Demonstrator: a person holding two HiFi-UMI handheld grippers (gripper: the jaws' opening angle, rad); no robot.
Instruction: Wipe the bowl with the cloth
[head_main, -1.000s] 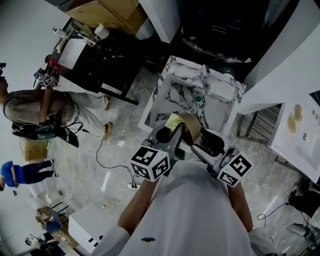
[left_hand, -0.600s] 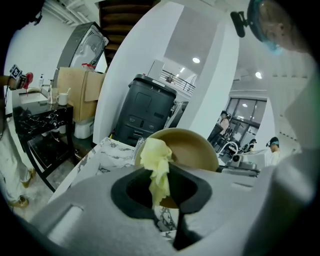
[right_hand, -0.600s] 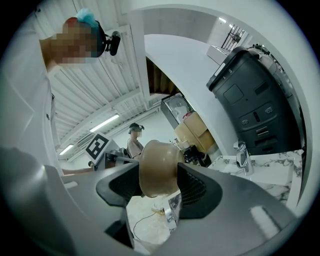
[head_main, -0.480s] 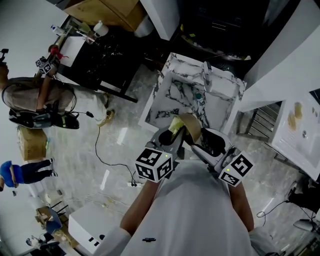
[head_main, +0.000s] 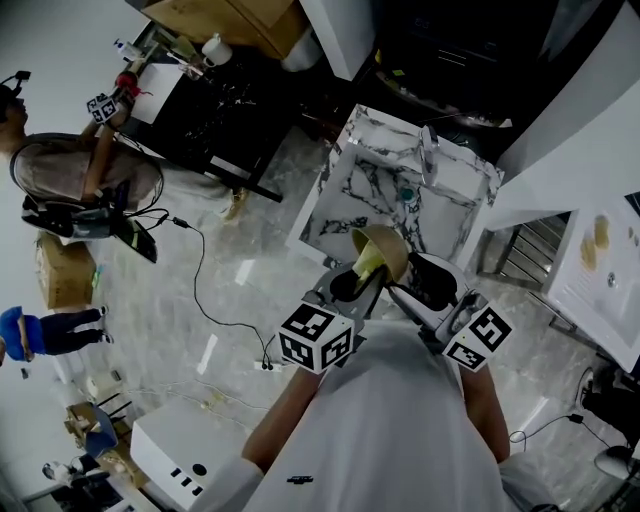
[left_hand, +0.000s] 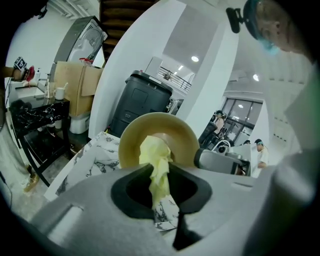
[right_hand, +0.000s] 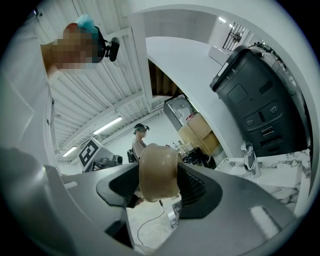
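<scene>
A tan bowl (head_main: 386, 248) is held in the air above the marble sink counter (head_main: 352, 178), tipped on its side. My right gripper (right_hand: 159, 172) is shut on the bowl (right_hand: 159, 170), clamping its wall edge-on. My left gripper (left_hand: 159, 186) is shut on a pale yellow cloth (left_hand: 157, 165). The cloth (head_main: 369, 262) pokes forward into the bowl's hollow (left_hand: 159, 131), touching its inner face. Both grippers (head_main: 365, 285) sit close together in front of my chest, left one on the left.
A chrome faucet (head_main: 429, 150) stands at the counter's far side, with a sink basin (head_main: 392, 196) below the bowl. A dark bin (left_hand: 137, 102) stands behind the counter. A person (head_main: 80, 180) with grippers stands far left by a black table (head_main: 215, 110). A cable (head_main: 205, 290) runs across the floor.
The bowl and cloth stay gripped and pressed together; the cloth has shifted slightly inside the bowl. The head view has drifted a little, and the person at left raised an arm.
</scene>
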